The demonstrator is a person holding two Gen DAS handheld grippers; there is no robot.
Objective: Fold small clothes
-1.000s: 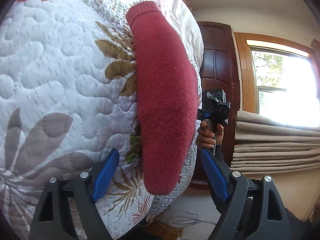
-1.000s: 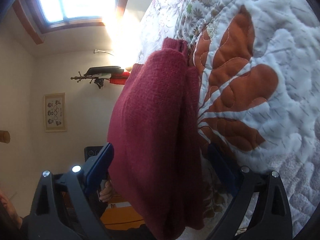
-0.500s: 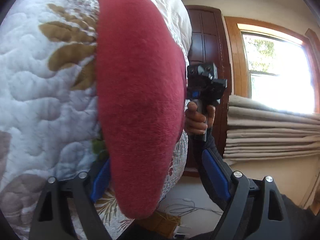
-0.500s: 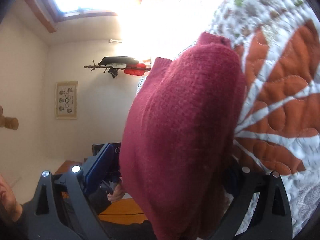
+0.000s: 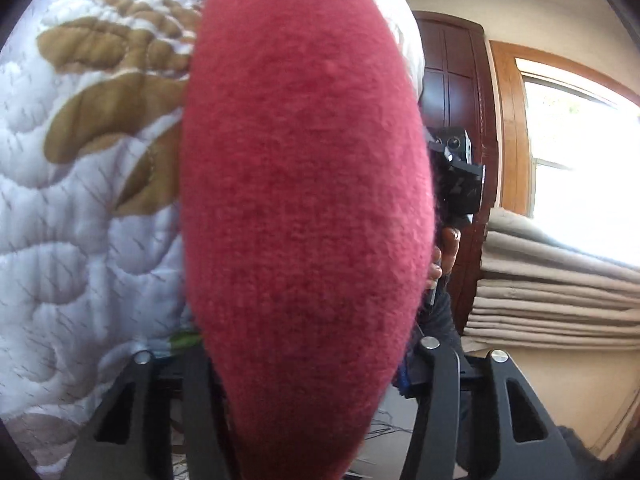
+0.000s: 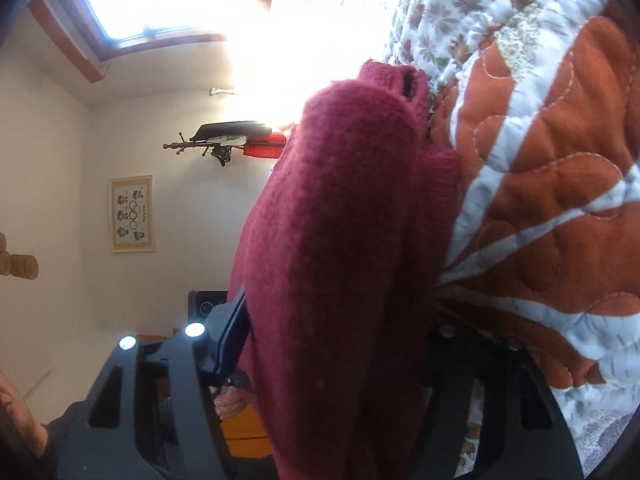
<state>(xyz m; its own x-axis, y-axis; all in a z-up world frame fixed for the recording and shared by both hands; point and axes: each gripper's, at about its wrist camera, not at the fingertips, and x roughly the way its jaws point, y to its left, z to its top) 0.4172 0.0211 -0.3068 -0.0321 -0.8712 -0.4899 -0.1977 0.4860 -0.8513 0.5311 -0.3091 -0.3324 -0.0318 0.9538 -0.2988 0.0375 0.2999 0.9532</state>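
Note:
A red knit sweater lies folded lengthwise on a quilted floral bedspread and fills the middle of both views. My left gripper is shut on its near end, and the cloth hides the pads. From the opposite end, my right gripper is shut on the sweater; its left blue pad presses the fabric and the other pad is hidden. A cuff opening shows at the sweater's far end. In each view the opposite gripper's body, held by a hand, shows behind the sweater.
The bedspread runs along one side of the sweater. A dark wooden door, a bright window and folded beige curtains are beyond the bed. A framed picture and a wall rack are on the far wall.
Both grippers have pushed forward so the sweater's ends sit between their fingers. The fingers of each have then drawn inward onto the cloth.

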